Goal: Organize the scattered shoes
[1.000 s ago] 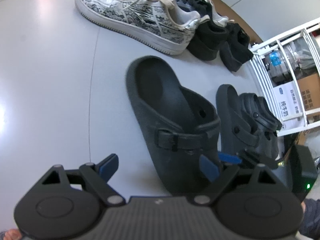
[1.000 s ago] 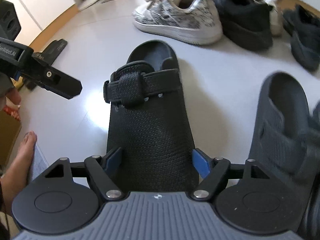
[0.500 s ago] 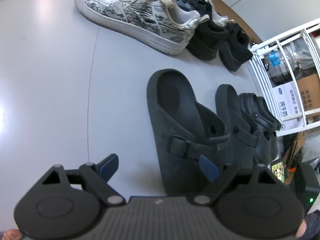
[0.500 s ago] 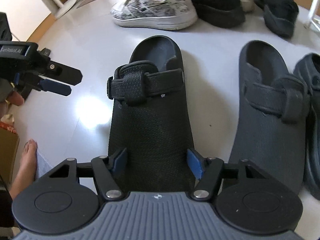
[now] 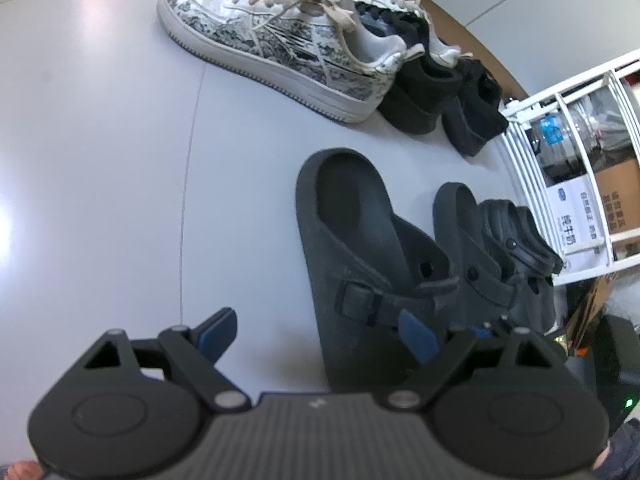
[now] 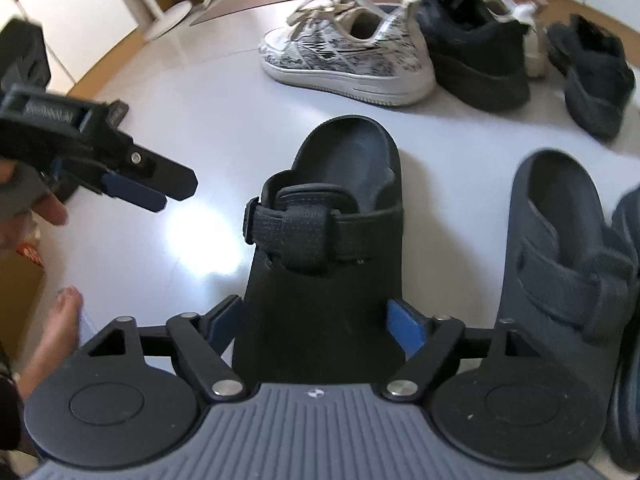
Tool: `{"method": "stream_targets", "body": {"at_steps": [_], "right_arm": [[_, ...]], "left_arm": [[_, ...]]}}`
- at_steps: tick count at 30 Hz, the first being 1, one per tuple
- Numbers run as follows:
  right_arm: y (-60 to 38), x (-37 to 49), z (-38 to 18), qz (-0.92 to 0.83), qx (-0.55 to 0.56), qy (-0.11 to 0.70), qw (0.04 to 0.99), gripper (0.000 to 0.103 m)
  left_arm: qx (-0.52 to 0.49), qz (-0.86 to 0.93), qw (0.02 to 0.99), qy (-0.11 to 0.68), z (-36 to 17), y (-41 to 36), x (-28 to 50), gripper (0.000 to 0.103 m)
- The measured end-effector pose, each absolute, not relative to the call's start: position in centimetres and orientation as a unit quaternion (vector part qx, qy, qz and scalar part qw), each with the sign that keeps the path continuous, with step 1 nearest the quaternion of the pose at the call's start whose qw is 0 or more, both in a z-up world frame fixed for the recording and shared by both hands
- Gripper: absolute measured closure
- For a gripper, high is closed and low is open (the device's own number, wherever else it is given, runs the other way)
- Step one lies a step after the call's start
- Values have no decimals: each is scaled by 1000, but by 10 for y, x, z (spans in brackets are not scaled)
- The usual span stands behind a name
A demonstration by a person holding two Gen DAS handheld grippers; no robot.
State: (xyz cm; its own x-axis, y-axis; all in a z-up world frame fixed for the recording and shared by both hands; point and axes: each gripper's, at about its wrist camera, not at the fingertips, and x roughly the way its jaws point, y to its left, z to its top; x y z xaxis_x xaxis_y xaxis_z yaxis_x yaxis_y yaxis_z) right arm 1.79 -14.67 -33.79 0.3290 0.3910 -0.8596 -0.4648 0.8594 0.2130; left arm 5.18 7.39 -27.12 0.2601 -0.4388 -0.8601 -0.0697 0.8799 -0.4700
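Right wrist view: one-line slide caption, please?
Right gripper clamps a black strapped clog beside its grey mate; sneakers lined up behind.

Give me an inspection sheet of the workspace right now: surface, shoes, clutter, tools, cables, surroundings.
Surface: pale glossy floor with seams and glare.
Job's things: black strap clog between the right tool's fingers; matching grey clog beside it; dark strapped clogs further right; patterned white sneaker, black shoes in the back row.
Clutter: nothing seen on the floor among the shoes.
Grippers: right tool closed on the black strap clog's toe; left tool open, empty, hovering over bare floor beside the grey clog.
Cables: nothing seen.
Surroundings: white wire rack with boxes; person's bare foot at left.
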Motion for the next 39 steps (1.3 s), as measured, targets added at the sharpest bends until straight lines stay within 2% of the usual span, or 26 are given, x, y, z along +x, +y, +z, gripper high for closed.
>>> {"method": "stream_targets", "body": {"at_steps": [2,8,12,16,24,39], "right_arm": [[-142,20,-340,269,-48,510,815,25],[-139,31,-339,269,-42,516,812,23],[-133,35,-339,285,-50,511,810,16],[-132,41,-341,276,-44,509,814,14],[-137,35,-344,258,-33,499,826,21],[-159,23,-336,158,5,520,839,22]], "left_arm": [[-214,-120,762,599,-273,74,51,13],[-214,-120,762,599,-273,74,50,13],[-211,-120,766,595,-270,74,49,13],[-212,-118,764,598,-272,74,49,13],[-212,-117,764,599,-274,74,50,13],[-215,-116,761,601,-276,73,50,13]]}}
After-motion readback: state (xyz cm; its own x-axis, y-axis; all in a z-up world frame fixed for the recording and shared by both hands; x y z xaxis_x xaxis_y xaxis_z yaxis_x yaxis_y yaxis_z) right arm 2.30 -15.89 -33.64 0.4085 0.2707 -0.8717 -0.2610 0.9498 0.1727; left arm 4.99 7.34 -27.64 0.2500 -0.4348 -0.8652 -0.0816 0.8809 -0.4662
